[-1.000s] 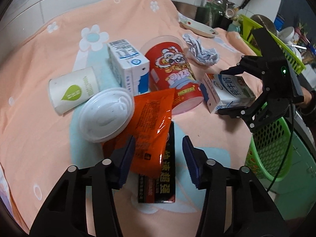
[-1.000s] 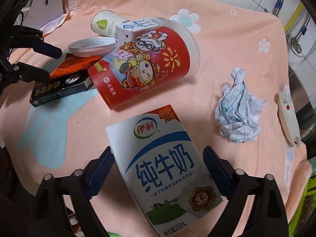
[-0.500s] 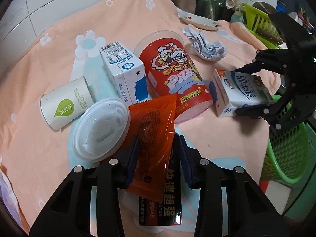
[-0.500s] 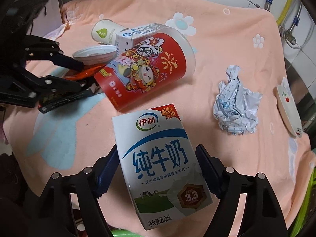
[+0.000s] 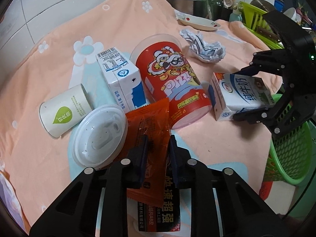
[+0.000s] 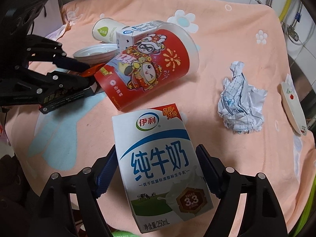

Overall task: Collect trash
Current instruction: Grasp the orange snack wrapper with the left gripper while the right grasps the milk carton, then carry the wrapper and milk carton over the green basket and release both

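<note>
Trash lies on a peach towel (image 5: 126,21). My left gripper (image 5: 157,154) is shut on an orange snack wrapper (image 5: 152,124), which lies over a black packet (image 5: 164,209). My right gripper (image 6: 158,169) is shut on a white-and-blue milk carton (image 6: 158,158), also in the left wrist view (image 5: 237,94). Around them lie a red pizza cup (image 5: 173,77), a second milk carton (image 5: 120,79), a white paper cup (image 5: 63,110), a plastic lid (image 5: 98,136) and crumpled paper (image 6: 241,98).
A green mesh basket (image 5: 290,154) hangs off the table's right edge below the right gripper. A small dish (image 5: 197,19) sits at the towel's far edge, with a green rack (image 5: 254,19) and kitchen utensils behind it.
My left gripper moved forward and closed on the orange wrapper. My right gripper closed in on the milk carton and holds it.
</note>
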Demonstrator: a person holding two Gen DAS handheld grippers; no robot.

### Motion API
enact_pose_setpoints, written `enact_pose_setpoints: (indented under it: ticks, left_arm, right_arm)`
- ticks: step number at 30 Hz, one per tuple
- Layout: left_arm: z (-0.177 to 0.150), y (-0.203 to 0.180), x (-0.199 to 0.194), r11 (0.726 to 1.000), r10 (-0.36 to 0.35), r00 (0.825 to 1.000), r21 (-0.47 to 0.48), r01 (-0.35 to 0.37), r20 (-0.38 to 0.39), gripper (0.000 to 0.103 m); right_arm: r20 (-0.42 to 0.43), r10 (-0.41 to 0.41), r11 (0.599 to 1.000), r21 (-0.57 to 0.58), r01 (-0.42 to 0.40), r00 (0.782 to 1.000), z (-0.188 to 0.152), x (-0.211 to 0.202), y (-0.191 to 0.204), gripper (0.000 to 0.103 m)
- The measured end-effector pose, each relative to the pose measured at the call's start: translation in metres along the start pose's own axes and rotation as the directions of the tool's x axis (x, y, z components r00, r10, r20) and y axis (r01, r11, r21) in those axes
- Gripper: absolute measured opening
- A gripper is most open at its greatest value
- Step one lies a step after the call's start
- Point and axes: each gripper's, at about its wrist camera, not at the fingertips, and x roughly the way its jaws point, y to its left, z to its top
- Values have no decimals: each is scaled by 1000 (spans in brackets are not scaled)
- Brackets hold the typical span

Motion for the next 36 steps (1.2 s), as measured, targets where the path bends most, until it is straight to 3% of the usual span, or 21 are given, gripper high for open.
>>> enact_pose_setpoints:
  ticks: [13,21,28,36]
  left_arm:
    - [-3,21,-37,985,-110,992,-128,117,65,7]
    - [-1,20,-66,977,-143,981,-139,161,130,6]
    - [3,2,-87,966,-214,961,-108,235,178,6]
    - [11,-35,-99,945,-310,929,-43,325,203,6]
  right_arm:
    - [111,-56,997,64,49,992,-11,-38,16,71]
    - [168,-111,990,106,94,980,-25,-71,28,71]
    - [181,-164,973,190,129,970,-54,-96,33,71]
    - [129,-244,930,312,194,961,-112,-113,32,71]
